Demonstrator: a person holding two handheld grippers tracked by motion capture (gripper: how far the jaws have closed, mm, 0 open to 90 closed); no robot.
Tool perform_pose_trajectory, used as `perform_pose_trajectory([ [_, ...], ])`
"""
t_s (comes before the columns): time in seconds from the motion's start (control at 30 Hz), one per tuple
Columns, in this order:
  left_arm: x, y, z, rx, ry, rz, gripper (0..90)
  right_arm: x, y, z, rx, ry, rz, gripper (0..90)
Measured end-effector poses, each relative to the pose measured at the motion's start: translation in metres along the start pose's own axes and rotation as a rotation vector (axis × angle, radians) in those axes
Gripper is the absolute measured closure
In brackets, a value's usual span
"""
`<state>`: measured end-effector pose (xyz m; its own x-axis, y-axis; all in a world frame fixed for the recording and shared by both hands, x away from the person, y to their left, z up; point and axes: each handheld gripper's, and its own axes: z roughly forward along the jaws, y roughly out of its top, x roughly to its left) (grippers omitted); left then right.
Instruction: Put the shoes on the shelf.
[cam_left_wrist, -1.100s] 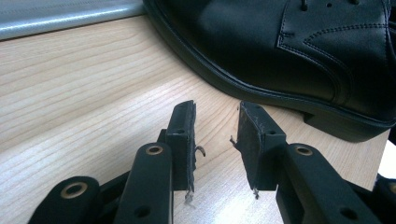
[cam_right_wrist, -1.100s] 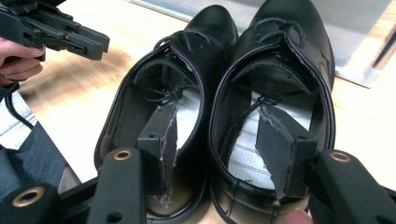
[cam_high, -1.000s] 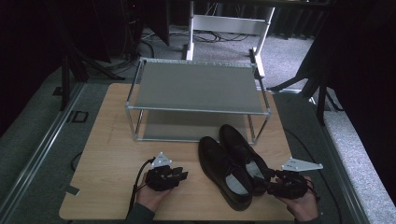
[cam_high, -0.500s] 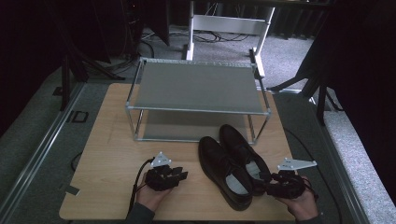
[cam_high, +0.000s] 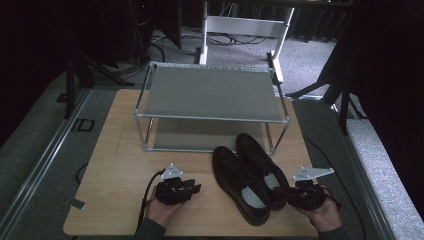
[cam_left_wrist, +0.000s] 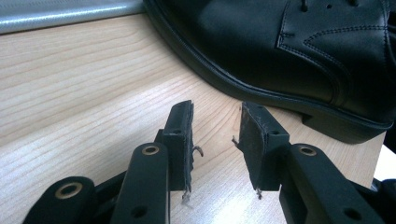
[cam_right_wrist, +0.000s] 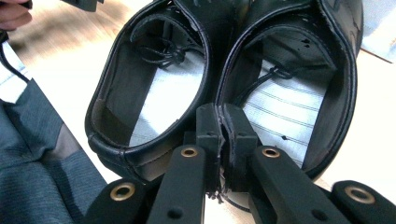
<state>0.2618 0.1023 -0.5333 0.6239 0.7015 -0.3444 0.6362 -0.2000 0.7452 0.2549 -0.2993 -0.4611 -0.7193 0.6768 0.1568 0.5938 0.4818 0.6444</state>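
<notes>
The right gripper (cam_right_wrist: 219, 119), its jaws just closed, is clamped on both shoes' (cam_high: 252, 182) touching heel walls near the worktop's (cam_high: 115, 165) front edge; the left gripper (cam_left_wrist: 215, 135) is held part-open, empty. Nothing is yet placed on the rack (cam_high: 212, 92).

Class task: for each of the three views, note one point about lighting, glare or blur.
High view: dim, the surroundings near black, the shoes showing little detail. Left gripper view: bright, with white glare on the table by the jaws; the rack edge is soft. Right gripper view: the table is washed out and the far left corner blurred.
</notes>
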Motion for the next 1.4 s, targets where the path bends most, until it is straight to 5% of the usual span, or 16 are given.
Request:
perform_pose_trajectory([
  [0.13,0.0,0.001,0.001,0.001,-0.002,-0.002,64.8,0.0,0.001,0.004,0.013,0.028,-0.04,69.9],
  [0.27,-0.003,0.002,0.002,-0.004,-0.007,0.006,64.8,-0.002,0.004,0.01,0.045,0.01,-0.057,84.3],
  [0.5,-0.002,0.002,0.002,-0.006,-0.003,0.003,64.8,0.0,0.003,0.004,0.088,0.027,-0.094,85.2],
  [0.6,-0.002,0.002,0.001,-0.005,-0.001,0.002,64.8,0.001,0.001,0.004,0.078,0.028,-0.074,81.9],
  [0.7,-0.002,0.002,0.002,-0.003,0.002,-0.002,64.8,0.002,0.005,0.002,0.029,0.069,-0.008,60.1],
  [0.8,-0.002,0.002,0.002,-0.007,-0.001,-0.001,64.7,0.008,0.012,0.004,0.011,0.043,0.056,49.5],
  [0.9,-0.001,0.001,0.002,-0.01,-0.001,-0.007,64.7,0.019,0.016,0.015,0.059,-0.036,0.063,46.4],
  [1.0,0.001,-0.001,0.001,-0.012,-0.003,-0.013,64.6,0.025,0.016,0.029,0.136,-0.1,0.061,46.6],
  [1.17,0.002,-0.002,0.001,-0.014,0.0,-0.017,64.4,0.024,0.015,0.038,0.157,-0.086,0.131,57.0],
  [1.4,0.002,-0.003,0.002,-0.009,0.001,-0.017,64.3,0.032,0.016,0.043,0.162,-0.179,0.14,73.3],
])
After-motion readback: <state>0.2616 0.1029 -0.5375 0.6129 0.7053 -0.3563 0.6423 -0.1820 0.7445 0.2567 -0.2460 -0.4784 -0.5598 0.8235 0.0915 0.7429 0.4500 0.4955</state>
